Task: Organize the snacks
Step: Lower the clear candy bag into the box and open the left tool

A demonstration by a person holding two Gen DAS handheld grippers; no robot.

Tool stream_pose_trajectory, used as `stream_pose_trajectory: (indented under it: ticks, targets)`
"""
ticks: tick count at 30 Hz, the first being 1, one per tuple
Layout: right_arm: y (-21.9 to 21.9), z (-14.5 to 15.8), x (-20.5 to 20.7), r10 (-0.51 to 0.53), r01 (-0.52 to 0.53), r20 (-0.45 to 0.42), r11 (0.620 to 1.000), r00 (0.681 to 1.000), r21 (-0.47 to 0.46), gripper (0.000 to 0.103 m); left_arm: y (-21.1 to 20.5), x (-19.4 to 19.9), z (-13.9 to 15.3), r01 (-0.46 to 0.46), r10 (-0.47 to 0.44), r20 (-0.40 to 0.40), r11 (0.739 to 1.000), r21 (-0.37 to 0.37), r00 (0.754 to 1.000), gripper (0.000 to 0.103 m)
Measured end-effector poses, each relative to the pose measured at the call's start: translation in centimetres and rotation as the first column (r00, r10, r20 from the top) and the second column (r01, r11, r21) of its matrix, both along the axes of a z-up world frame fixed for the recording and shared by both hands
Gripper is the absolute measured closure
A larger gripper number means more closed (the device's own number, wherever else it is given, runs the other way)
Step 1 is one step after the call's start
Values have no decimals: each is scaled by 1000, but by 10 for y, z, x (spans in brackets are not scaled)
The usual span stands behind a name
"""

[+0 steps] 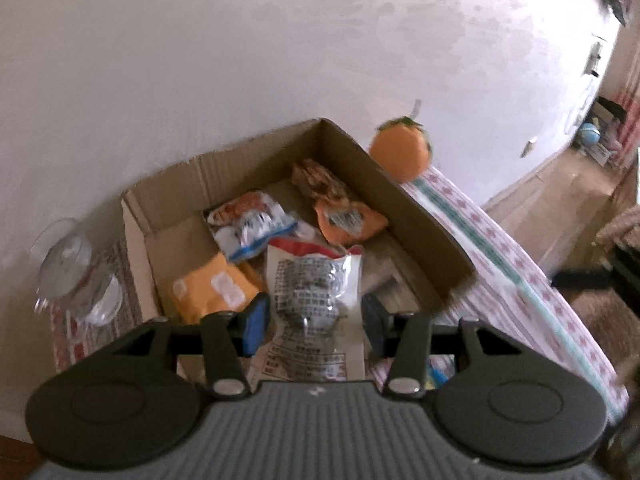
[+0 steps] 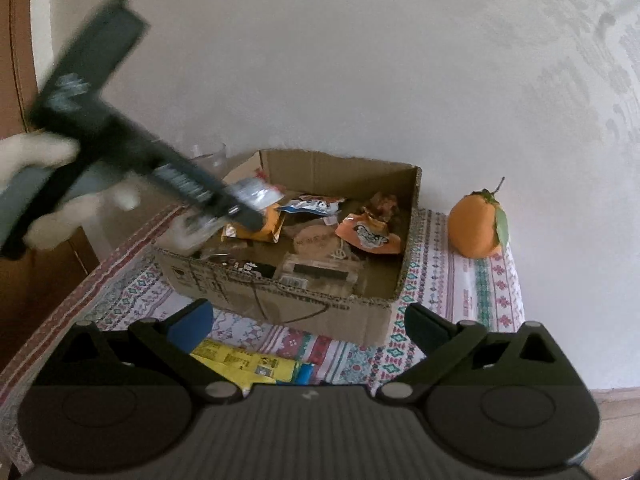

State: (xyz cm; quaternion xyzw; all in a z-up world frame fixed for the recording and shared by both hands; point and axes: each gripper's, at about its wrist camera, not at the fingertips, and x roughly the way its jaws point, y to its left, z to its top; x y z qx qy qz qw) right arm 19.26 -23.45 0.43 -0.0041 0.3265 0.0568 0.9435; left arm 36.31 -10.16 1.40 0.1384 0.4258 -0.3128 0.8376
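Note:
My left gripper is shut on a white and silver snack packet with a red top edge. It holds the packet over the near end of an open cardboard box. Inside the box lie an orange packet, a blue-and-white packet and a yellow-orange packet. In the right wrist view a white-gloved hand holds the left gripper over the box, the silver packet at its tip. My right gripper stands open in front of the box, above a yellow packet.
An orange fruit-shaped object stands right of the box on the patterned tablecloth. A clear glass jar sits left of the box against the white wall. The table's right edge drops to a wooden floor.

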Motion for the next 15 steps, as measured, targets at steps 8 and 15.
stream_pose_trajectory:
  ticks: [8,15]
  targets:
    - [-13,1,0,-41,41,9,999,999,27,0,-28,57,-16,-71,72,-43,997,14,997,54]
    - [-15,-5,6,-49,49,-6,997,999,57,0,-35,82,-17,-134,135,-38,991,12,990,27]
